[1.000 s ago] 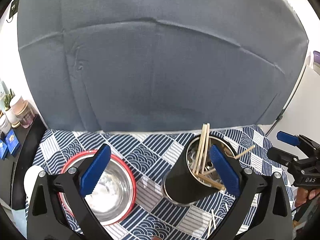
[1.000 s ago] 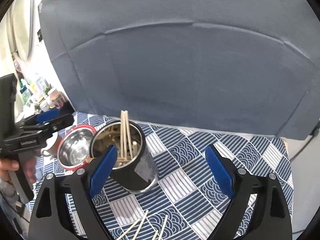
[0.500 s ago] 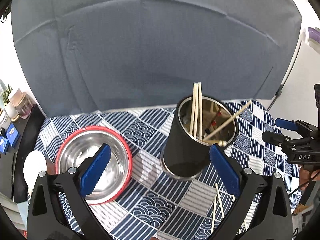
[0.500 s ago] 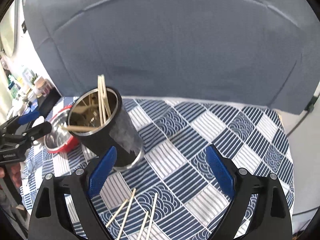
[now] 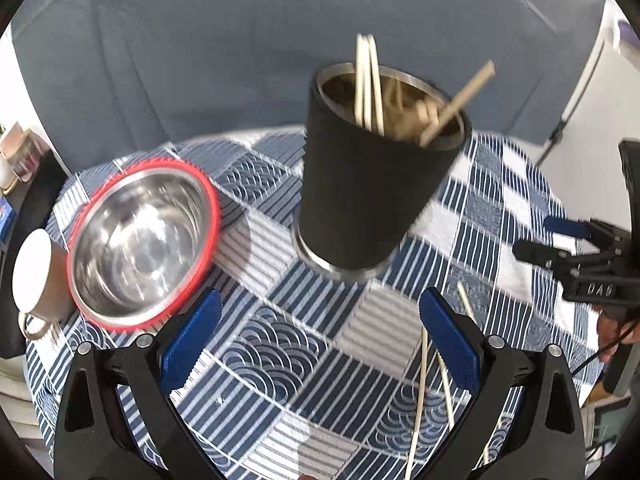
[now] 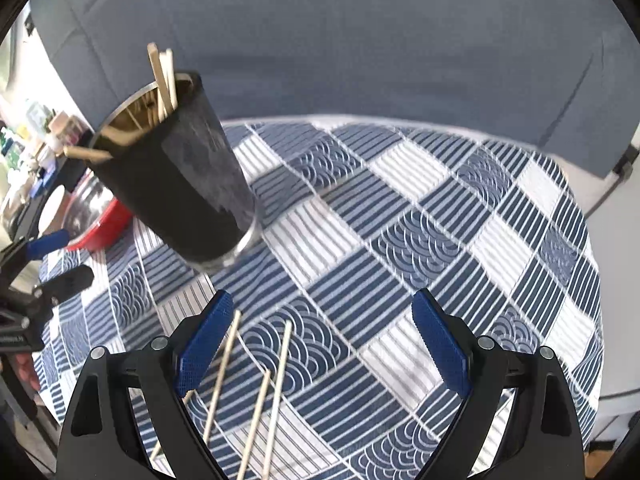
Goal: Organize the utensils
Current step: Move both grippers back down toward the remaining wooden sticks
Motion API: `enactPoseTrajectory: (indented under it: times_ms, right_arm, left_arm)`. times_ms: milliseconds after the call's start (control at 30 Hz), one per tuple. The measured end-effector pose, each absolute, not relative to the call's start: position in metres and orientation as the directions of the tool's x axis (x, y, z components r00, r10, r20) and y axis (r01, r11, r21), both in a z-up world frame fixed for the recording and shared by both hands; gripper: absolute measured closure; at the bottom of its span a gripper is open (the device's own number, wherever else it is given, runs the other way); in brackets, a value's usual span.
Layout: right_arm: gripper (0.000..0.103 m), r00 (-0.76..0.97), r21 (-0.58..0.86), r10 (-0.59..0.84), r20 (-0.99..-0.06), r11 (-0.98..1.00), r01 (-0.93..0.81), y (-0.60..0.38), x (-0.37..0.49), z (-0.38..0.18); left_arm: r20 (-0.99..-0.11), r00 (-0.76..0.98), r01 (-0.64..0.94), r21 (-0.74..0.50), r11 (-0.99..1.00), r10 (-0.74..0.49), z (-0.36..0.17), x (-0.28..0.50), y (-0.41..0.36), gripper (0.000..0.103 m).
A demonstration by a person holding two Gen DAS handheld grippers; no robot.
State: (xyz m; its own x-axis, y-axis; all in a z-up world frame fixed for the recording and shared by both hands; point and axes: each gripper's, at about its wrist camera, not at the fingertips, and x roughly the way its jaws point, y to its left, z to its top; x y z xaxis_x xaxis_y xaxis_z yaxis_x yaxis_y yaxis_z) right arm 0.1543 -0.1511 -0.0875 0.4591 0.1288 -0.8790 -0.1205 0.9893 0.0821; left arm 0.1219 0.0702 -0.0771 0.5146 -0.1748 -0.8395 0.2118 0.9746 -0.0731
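A black metal holder cup (image 5: 372, 184) stands on the blue patterned tablecloth (image 5: 280, 360) with several wooden chopsticks (image 5: 368, 80) sticking out of it. It also shows in the right wrist view (image 6: 176, 184). Loose chopsticks (image 6: 276, 396) lie on the cloth near the front, between and below my right gripper's fingers; they also show in the left wrist view (image 5: 420, 392). My left gripper (image 5: 320, 344) is open and empty, in front of the cup. My right gripper (image 6: 320, 348) is open and empty, above the loose chopsticks.
A steel bowl with a red rim (image 5: 140, 244) sits left of the cup, with a white mug (image 5: 34, 276) beside it. A grey fabric backdrop (image 5: 240, 40) rises behind the table. Small items stand on a shelf at far left (image 6: 36, 128).
Both grippers have pulled back and down toward the table's front. The cup now sits farther ahead and the loose chopsticks have come into closer view.
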Motion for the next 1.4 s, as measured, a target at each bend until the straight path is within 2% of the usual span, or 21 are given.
enactPoseTrajectory:
  times_ms: [467,900,1067,1233,1400]
  right_arm:
    - [0.017,0.354,0.058,0.091,-0.931,0.993,-0.104,-0.162,0.119,-0.138]
    - [0.017,0.306,0.014,0.063,-0.950,0.987,-0.160,-0.155,0.091,-0.164]
    - [0.017,0.287,0.006,0.056,-0.956,0.985,-0.173,-0.150,0.086,-0.172]
    - [0.016,0.277,-0.006,0.045,-0.960,0.983,-0.182,-0.144,0.083,-0.178]
    - [0.011,0.275,0.009,0.044,-0.960,0.992,-0.128,-0.148,0.082,-0.181]
  left_arm:
    - [-0.919,0.357,0.273,-0.066,0.960,-0.165,-0.138,0.090,0.049,0.006]
    - [-0.940,0.277,0.343,-0.098,0.934,-0.201,-0.161,0.075,0.028,0.006]
    - [-0.945,0.271,0.356,-0.082,0.931,-0.186,-0.165,0.076,0.024,0.006]
    - [-0.956,0.267,0.364,-0.016,0.931,-0.121,-0.173,0.077,0.018,0.006]
    - [-0.950,0.298,0.357,0.024,0.934,-0.090,-0.176,0.076,0.014,0.004]
